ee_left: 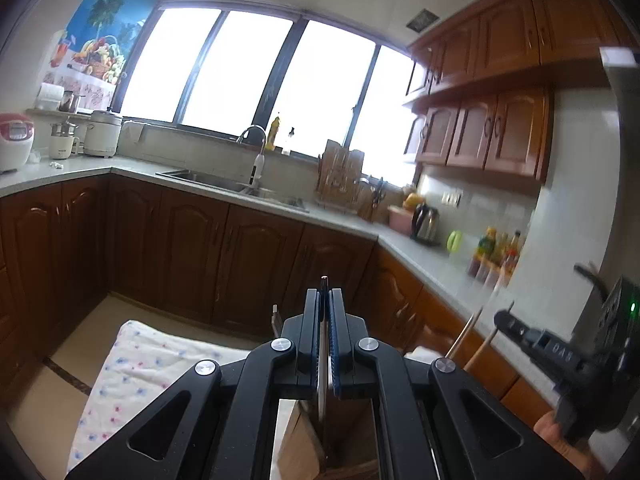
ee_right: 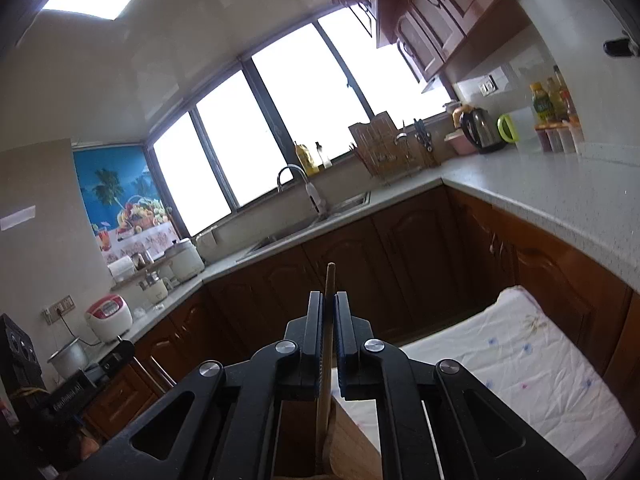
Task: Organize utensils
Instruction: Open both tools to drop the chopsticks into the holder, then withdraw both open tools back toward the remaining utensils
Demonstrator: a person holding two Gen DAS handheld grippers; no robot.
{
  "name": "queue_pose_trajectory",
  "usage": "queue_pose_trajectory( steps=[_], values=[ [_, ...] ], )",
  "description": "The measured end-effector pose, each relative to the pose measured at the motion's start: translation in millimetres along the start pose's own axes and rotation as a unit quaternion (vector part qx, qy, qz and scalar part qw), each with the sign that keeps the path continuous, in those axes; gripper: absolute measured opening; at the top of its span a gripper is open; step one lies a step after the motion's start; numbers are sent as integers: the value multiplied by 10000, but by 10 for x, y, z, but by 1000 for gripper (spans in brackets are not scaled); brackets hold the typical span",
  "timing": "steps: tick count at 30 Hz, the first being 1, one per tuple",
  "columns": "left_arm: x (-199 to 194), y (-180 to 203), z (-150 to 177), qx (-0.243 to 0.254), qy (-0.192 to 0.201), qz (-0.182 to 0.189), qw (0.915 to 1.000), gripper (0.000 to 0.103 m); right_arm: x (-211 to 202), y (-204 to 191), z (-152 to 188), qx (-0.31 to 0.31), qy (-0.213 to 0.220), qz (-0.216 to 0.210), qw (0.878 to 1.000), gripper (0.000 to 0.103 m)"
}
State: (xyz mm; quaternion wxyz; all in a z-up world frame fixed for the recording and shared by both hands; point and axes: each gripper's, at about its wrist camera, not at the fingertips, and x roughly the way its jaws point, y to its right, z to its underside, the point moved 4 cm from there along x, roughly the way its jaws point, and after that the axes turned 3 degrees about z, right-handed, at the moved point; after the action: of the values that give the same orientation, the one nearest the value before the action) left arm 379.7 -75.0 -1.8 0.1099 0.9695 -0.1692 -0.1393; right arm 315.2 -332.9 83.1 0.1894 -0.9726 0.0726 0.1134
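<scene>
Two grippers, each with jaws clamped on a slim utensil above the flowered cloth (ee_left: 136,364). Left gripper (ee_left: 325,300): jaws pressed together on a thin flat metal utensil (ee_left: 323,354) with a dark tip poking out past the fingertips; which kind of utensil, cannot tell. Right gripper (ee_right: 329,304): jaws closed on a wooden stick-like handle (ee_right: 329,280) that stands up between the pads and runs down below them. Both utensils reach down toward a wooden box (ee_right: 352,444) that sits on the cloth, directly beneath each gripper. In the left wrist view the right gripper shows blurred to the right of the cloth. Beyond the cloth, brown cabinets carry a grey counter (ee_left: 420,256) with a sink (ee_left: 224,184).
</scene>
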Motion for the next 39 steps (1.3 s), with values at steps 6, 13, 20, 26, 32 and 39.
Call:
queue_pose_trajectory(
  steps=[6, 13, 20, 26, 32, 39],
  values=[
    [87, 66, -3, 292, -30, -88, 9995, 3, 86, -68, 166, -186, -287, -21, 9994, 5],
    [14, 9, -86, 302, -101, -48, 9995, 3, 104, -90, 152, -181, -346, 4, 9992, 5],
    [6, -34, -127, 244, -237, -82, 9994, 3, 152, -68, 142, -119, -498, 11, 9987, 10],
    [-60, -73, -234, 100, -294, -80, 9995, 25, 81, -8, 131, 129, -531, -109, 9984, 45],
    [-242, -79, -288, -5, -233, -31, 9997, 48, -93, -9, 82, 298, -485, -233, 9981, 68],
    [-681, -165, -173, -143, -273, -255, 9992, 94, -491, -93, 108, 348, -341, -462, 9977, 91]
  ],
)
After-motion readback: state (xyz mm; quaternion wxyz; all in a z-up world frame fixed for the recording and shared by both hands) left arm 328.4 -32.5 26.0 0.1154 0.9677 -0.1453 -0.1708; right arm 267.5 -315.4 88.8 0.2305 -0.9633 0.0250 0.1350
